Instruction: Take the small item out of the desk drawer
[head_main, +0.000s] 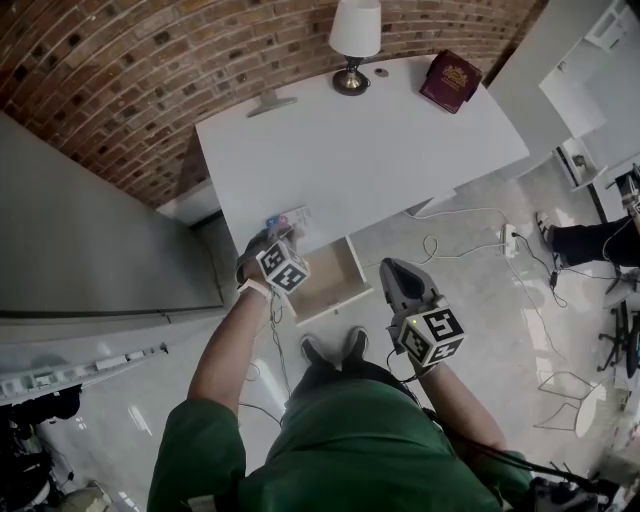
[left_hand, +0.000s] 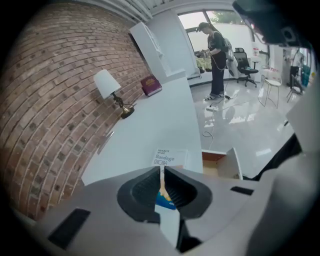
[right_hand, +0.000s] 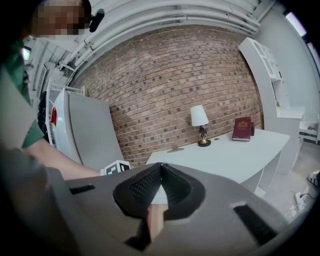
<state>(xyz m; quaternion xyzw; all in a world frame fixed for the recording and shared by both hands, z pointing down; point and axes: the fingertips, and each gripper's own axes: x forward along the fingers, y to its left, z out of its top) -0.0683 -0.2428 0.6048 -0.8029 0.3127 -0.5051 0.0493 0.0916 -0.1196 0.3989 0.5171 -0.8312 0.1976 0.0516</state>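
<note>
White desk (head_main: 350, 150), drawer (head_main: 338, 288) open; left claw (left_hand: 162, 170) pinches bandage box (left_hand: 169, 158); right claw (right_hand: 159, 166) closed.

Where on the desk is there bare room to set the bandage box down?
The whole middle of the desk is bare, from the front edge above the drawer back to the lamp and book. Only the back edge is taken. The left gripper holds the box at the front edge.

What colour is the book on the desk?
Dark red, gold emblem. The book shows best in the head view.
</note>
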